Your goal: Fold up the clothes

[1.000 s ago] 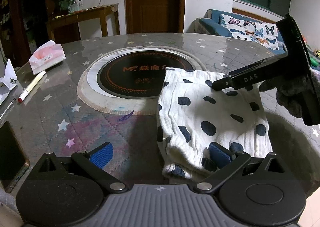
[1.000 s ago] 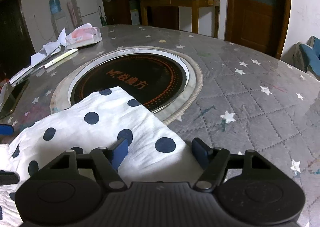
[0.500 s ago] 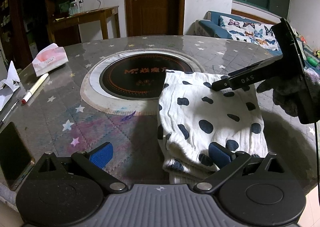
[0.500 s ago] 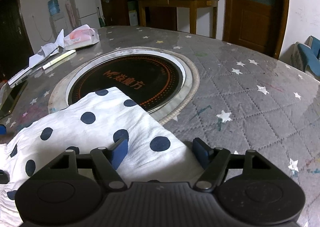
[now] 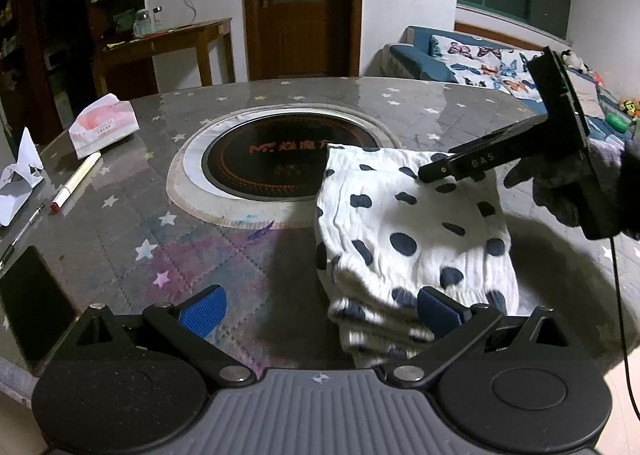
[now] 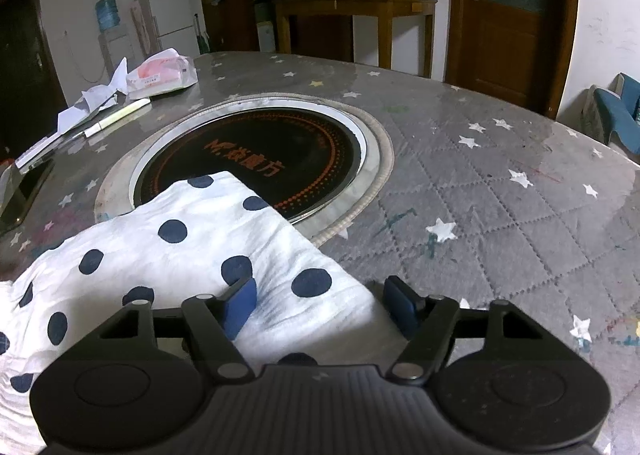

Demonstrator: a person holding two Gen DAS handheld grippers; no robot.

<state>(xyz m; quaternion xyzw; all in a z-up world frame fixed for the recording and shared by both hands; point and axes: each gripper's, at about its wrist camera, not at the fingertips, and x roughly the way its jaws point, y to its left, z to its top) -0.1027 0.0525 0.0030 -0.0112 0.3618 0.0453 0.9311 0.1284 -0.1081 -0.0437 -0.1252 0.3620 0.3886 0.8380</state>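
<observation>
While the folded cloth (image 5: 416, 231) lies on the table (image 5: 120, 239), its far corner over the round hob (image 5: 272, 159), both grippers hover with jaws apart. Left gripper (image 5: 320, 311) grips nothing, one pad over the cloth's near edge. Right gripper (image 6: 320, 301) straddles the cloth's right edge, pads not pressing it.

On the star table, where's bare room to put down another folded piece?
Free: the quilted stretch right of the hotplate and the polka-dot cloth. Crowded: the edge with the tissue pack, marker, papers and phone.
</observation>
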